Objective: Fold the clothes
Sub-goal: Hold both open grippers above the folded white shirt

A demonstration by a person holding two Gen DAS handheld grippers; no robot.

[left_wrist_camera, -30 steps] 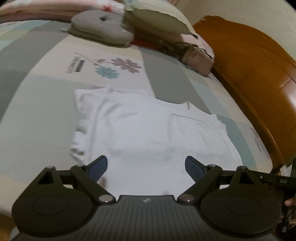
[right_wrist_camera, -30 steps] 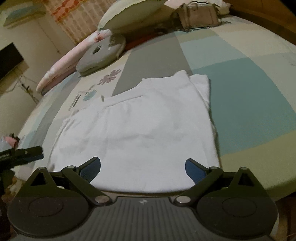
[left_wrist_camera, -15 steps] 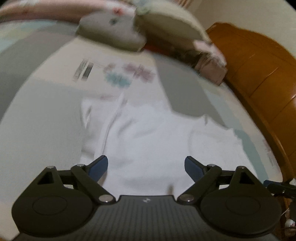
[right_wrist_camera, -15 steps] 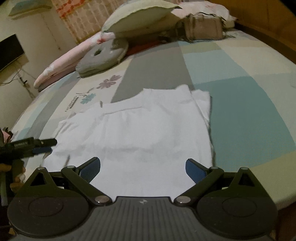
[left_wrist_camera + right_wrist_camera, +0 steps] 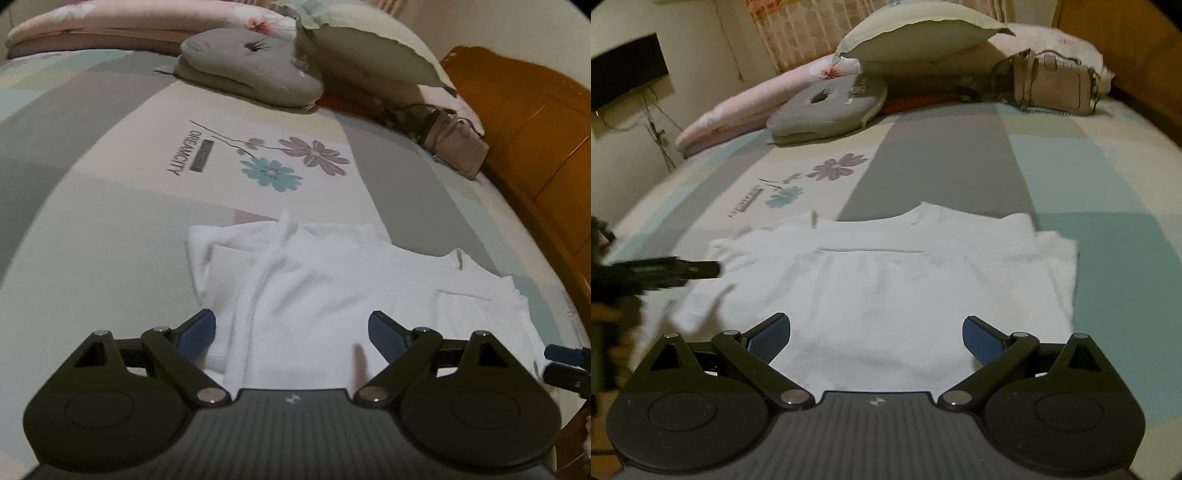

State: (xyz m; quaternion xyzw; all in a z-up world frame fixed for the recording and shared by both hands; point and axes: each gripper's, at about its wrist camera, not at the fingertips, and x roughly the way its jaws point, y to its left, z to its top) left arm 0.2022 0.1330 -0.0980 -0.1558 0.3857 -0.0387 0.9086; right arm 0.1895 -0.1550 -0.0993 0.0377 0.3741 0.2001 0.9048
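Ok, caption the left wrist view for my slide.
Open left gripper poised over a white shirt spread on a patchwork bedspread.

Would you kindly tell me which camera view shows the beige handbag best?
The right wrist view: the beige handbag faces the camera, its straps and broad side visible. In the left wrist view it sits near the headboard, seen from one end.
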